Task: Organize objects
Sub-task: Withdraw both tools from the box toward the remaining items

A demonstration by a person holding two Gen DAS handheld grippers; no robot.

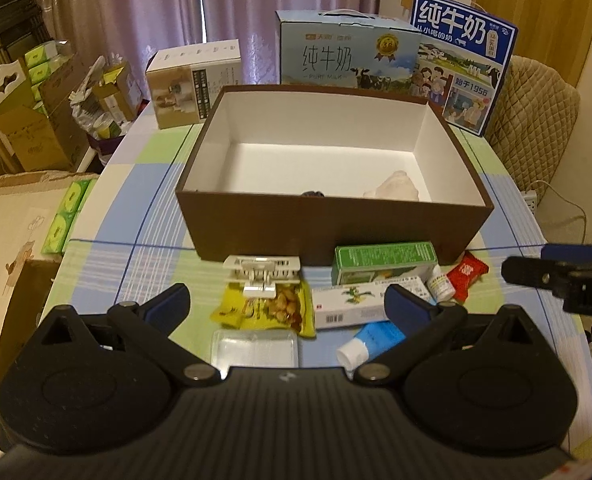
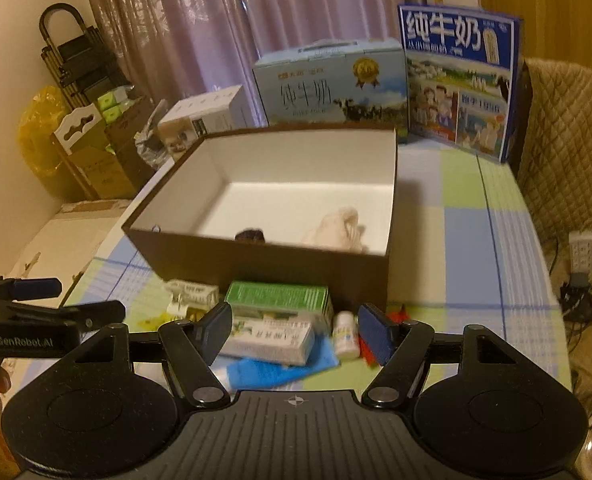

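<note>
The left tongs [image 1: 288, 304] stand released at the bottom of the left wrist view, nothing gripped — below the gap lie a yellow snack packet [image 1: 264, 310] and a white medicine box [image 1: 356, 304]. A white clip [image 1: 261, 274] sits on the upper edge of the packet, a clear plastic lid [image 1: 255, 347] lies just under it, and a blue tube [image 1: 372, 342] with a white cap pokes out by the right finger.

The right tongs [image 2: 294, 332] are likewise released, empty, low in the right wrist view. Between their fingers show the white medicine box [image 2: 272, 340], the blue tube [image 2: 284, 370], and a small white bottle [image 2: 346, 334] near the right finger, with a red candy wrapper [image 1: 467, 276] beside it. Above these, a green box [image 1: 384, 262] lies against the front wall of a brown box [image 1: 336, 236], which fills the centre of both views. It is open, white inside, and holds a pale crumpled thing [image 1: 394, 190] and a small dark thing [image 1: 313, 194] near its front wall.

All of this rests on a table [image 1: 144, 208] with a checked cloth. Toward the upper part of the frame stand a pale blue milk carton [image 1: 348, 54], a dark blue milk carton [image 1: 464, 64] to its right, and a white box [image 1: 194, 84] to the left.
</note>
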